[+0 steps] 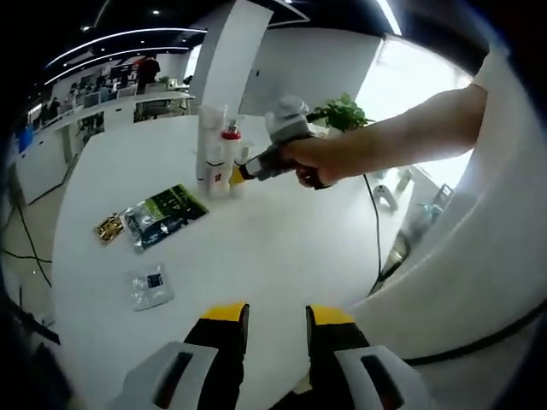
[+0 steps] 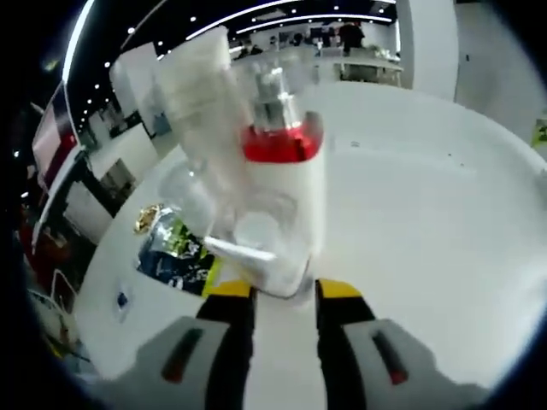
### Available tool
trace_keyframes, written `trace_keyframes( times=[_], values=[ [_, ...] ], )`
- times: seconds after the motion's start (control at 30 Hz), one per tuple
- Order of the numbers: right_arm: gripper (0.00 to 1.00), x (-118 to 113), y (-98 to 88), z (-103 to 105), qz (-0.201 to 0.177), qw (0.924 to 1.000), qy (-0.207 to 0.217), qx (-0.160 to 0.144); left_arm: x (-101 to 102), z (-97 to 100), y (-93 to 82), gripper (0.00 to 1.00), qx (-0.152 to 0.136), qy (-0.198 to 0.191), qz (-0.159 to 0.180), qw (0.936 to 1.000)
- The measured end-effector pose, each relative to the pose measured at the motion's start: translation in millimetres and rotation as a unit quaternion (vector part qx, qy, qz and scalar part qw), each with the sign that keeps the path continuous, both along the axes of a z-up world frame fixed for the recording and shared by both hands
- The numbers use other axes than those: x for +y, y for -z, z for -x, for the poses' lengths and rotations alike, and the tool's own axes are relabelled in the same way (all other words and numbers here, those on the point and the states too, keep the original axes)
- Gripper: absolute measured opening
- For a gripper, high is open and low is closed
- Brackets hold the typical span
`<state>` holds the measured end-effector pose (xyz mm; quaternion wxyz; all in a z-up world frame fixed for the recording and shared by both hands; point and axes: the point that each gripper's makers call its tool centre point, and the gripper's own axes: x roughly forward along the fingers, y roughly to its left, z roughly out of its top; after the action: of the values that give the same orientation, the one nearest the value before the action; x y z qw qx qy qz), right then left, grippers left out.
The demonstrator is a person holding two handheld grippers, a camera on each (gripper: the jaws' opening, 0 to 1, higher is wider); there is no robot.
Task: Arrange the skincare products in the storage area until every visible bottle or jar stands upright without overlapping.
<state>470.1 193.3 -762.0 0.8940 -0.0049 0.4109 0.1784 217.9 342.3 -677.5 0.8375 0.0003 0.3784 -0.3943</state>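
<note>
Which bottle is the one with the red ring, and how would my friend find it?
Start at the big white table and look to its far side, where a few bottles stand together beside the right gripper. The white bottle there stands upright, just beyond that gripper's yellow tips. Unlike the clear tall tube next to it, it has a red band under a silver pump.

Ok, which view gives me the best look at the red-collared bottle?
The right gripper view: the red-collared bottle stands upright and close up just ahead of the right tongs, though it is blurred, with a clear tube beside it. In the left gripper view the same bottle is small and far across the white table.
</note>
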Motion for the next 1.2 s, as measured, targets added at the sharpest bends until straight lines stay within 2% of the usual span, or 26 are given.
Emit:
trace_keyframes(
  times=[0.33,0.97,1.2],
  values=[
    [0.23,-4,7.2,1,0.011,0.9999,-0.006,0.006,0,-2.7,2.3,0.28,0.004,0.005,-0.002,1.0],
    [0.25,5,17.9,10,-0.002,0.9996,0.005,0.027,3,-3.6,5.7,0.28,0.007,0.003,-0.005,1.0],
    [0.25,-3,22.7,10,0.007,0.9994,0.006,0.033,2,-5.2,6.7,0.28,0.006,0.003,-0.002,1.0]
  ],
)
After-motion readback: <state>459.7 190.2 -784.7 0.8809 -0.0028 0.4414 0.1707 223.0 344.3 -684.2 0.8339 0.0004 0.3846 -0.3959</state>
